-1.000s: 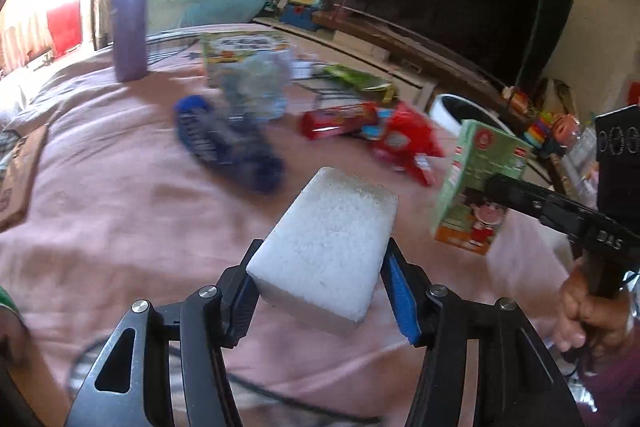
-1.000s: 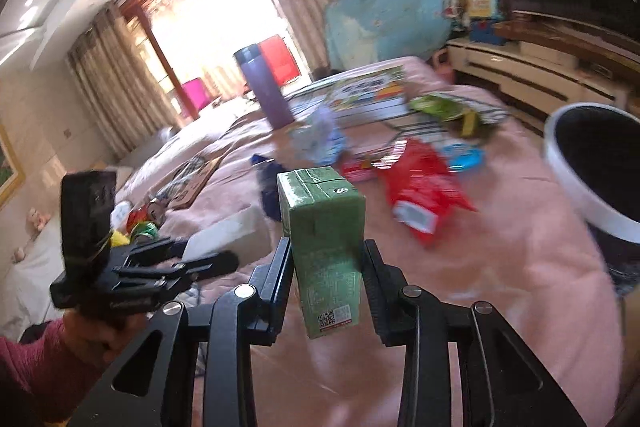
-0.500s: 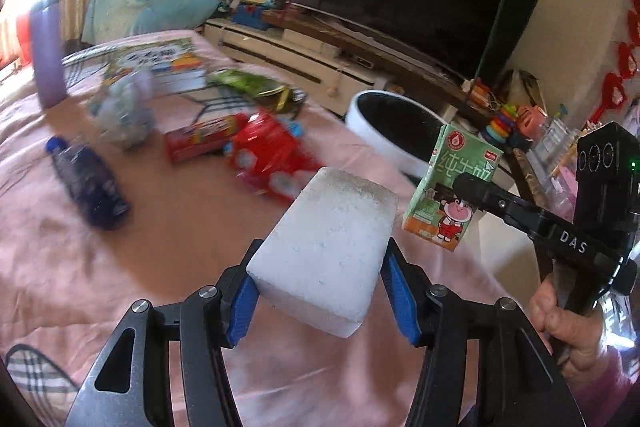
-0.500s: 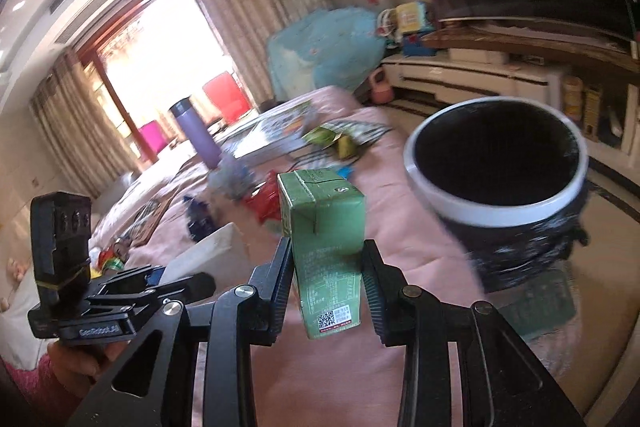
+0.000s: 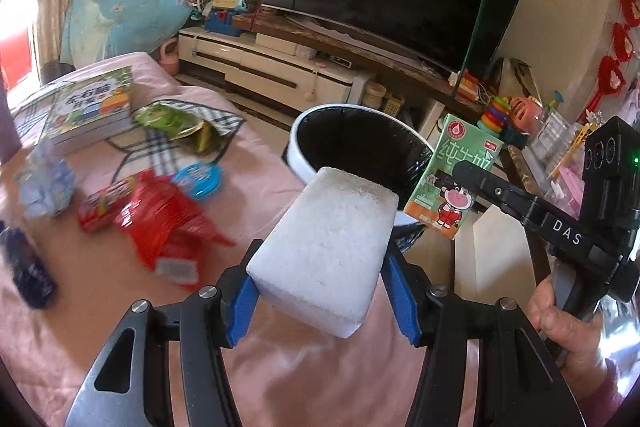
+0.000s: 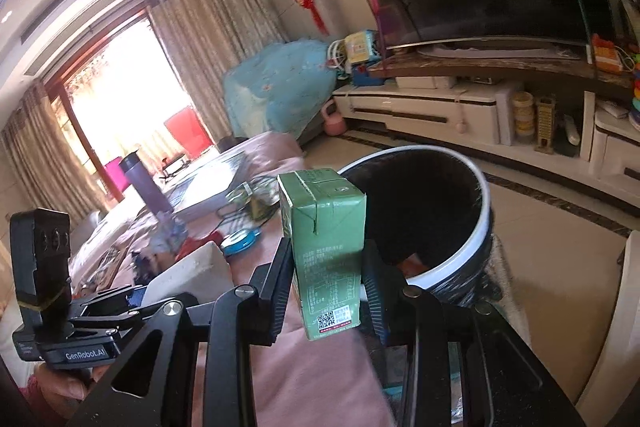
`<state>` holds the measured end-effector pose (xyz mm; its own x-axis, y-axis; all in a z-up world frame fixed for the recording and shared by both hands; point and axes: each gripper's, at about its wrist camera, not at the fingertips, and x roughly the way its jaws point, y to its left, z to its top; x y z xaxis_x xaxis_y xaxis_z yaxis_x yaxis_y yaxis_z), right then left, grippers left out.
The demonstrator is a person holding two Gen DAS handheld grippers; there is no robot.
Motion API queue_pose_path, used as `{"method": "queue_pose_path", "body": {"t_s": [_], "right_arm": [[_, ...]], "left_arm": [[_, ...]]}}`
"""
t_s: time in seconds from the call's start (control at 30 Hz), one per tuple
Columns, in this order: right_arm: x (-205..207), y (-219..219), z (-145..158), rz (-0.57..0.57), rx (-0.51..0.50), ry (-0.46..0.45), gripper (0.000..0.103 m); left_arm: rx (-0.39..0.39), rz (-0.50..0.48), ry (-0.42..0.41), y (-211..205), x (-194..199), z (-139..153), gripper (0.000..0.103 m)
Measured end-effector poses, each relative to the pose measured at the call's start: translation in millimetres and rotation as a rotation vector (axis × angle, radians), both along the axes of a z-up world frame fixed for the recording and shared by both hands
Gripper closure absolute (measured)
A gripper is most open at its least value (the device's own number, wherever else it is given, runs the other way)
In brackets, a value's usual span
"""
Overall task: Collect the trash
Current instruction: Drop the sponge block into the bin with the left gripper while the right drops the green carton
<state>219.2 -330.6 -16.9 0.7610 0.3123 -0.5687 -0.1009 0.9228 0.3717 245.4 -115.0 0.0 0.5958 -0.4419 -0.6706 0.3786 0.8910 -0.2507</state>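
Left gripper [image 5: 320,291] clamps white foam block [image 5: 326,251] between blue pads, block tilted toward 1 o'clock. Right gripper [image 6: 326,279] clamps green milk carton [image 6: 326,247] upright, QR code at bottom. Left wrist view: carton [image 5: 456,179] at 2 o'clock of block, over rim of white-rimmed trash bin [image 5: 304,163], black liner inside. Bin stands just beside pink-covered table [image 5: 100,267]. On table at 9 to 11 o'clock: red wrapper [image 5: 168,223], blue lid [image 5: 198,181], green snack bag [image 5: 172,123], children's book [image 5: 94,111], crumpled tissue [image 5: 44,187].
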Motion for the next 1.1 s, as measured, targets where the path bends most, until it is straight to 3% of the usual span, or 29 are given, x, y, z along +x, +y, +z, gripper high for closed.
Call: {"method": "queue_pose_path", "body": {"t_s": [0.57,1.1], "right_arm": [[45.0,-35.6,-10.9,-0.036,-0.043,0.026,0.069],[77.2,-54.1,-23.3,-0.039,-0.069,0.088,0.069]], "left_arm": [[0.059,-0.004,0.021,-66.5,75.8,-10.3,0.047],[0.066,-0.004,0.037,-91.9,120.6,-24.7,0.045]]}}
